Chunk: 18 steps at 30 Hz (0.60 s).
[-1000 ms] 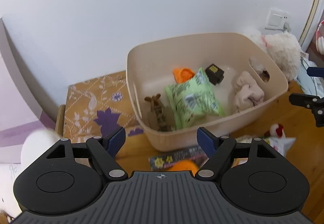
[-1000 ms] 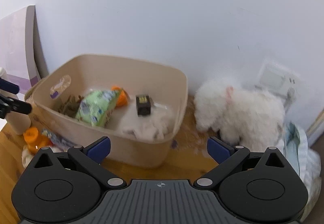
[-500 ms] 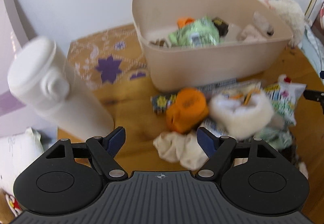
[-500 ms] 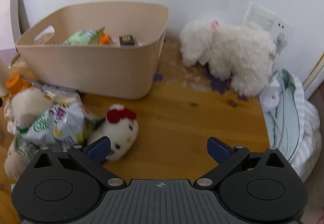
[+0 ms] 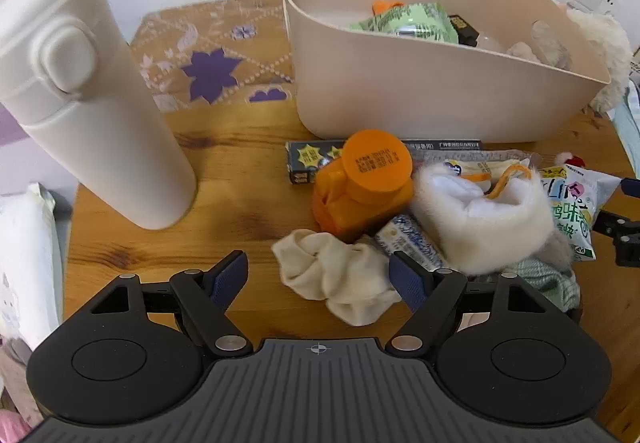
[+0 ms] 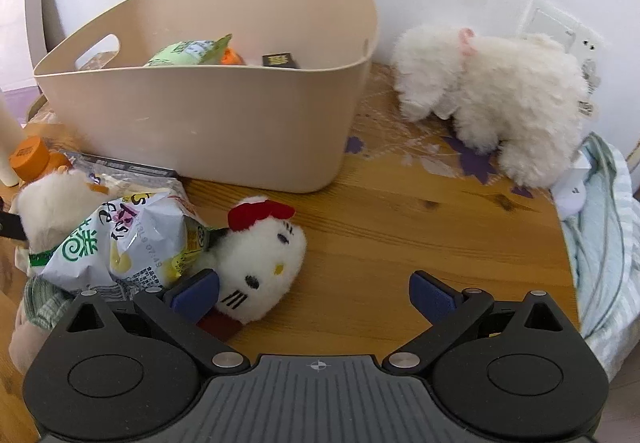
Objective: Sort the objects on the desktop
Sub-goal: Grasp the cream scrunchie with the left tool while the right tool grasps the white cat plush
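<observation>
Both grippers are seen with their jaws wide apart and nothing is held. The left gripper [image 5: 318,277] is placed over a crumpled cream cloth [image 5: 340,279], which lies on the wooden table [image 5: 240,179] between the blue pads. The right gripper [image 6: 314,293] is placed beside a white cat plush [image 6: 260,259] with a red bow; the left pad is near the plush's face, but the plush is mostly outside the jaws.

Some risks can be judged from here. If the left jaws are closed now, the small wrapped packet [image 5: 412,243] just beside the right pad may be caught together with the cloth. The orange bottle [image 5: 364,183] touches the cloth and could be tipped over if the cloth is pulled. On the right side, only the edge of the plush may be pinched, so it could slip out, and the snack bag [image 6: 120,239] lying against it could be dragged.

The things to be sorted are piled close together in front of the beige bin [image 5: 420,95], soft and loose in shape. Inside the bin, a green bag [image 5: 408,23] and a small black box [image 5: 462,27] are already seen. A white flask [image 5: 88,103] stands well apart on the left.
</observation>
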{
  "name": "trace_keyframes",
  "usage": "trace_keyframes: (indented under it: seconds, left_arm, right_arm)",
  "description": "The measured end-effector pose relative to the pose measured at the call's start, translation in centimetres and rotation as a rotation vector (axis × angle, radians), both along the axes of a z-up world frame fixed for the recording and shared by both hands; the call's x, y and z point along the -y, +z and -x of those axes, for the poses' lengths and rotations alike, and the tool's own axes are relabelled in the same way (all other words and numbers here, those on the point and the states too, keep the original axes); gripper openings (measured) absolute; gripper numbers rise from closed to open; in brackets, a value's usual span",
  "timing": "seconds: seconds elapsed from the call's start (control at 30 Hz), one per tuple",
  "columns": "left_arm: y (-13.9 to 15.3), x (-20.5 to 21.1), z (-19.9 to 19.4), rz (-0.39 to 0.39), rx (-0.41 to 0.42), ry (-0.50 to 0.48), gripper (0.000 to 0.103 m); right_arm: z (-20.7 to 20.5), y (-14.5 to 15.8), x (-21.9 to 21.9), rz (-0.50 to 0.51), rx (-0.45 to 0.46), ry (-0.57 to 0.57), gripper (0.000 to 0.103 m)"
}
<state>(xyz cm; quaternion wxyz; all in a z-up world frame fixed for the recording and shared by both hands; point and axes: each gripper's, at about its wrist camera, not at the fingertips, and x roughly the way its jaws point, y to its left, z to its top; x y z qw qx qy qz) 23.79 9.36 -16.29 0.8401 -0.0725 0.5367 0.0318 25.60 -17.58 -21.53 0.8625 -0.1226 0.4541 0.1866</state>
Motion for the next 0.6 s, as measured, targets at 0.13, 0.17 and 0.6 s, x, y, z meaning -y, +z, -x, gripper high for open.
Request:
trace_keyframes:
  seconds: [0.13, 0.17, 0.6]
  left_arm:
    - [-0.9, 0.4, -0.3, -0.001, -0.018, 0.030, 0.079]
    - [-1.2, 0.4, -0.4, -0.004, -0.029, 0.032, 0.079]
    - [-3.1, 0.3, 0.0, -0.053, -0.050, 0.089, 0.078]
  right_arm:
    - [-0.4, -0.8, -1.1, -0.001, -0.042, -0.014, 0.103]
    - [-0.4, -1.1, -1.5, 0.015, -0.054, -0.009, 0.103]
    - [-0.5, -2.9, -2.4, 0.022, -0.102, 0.036, 0.088]
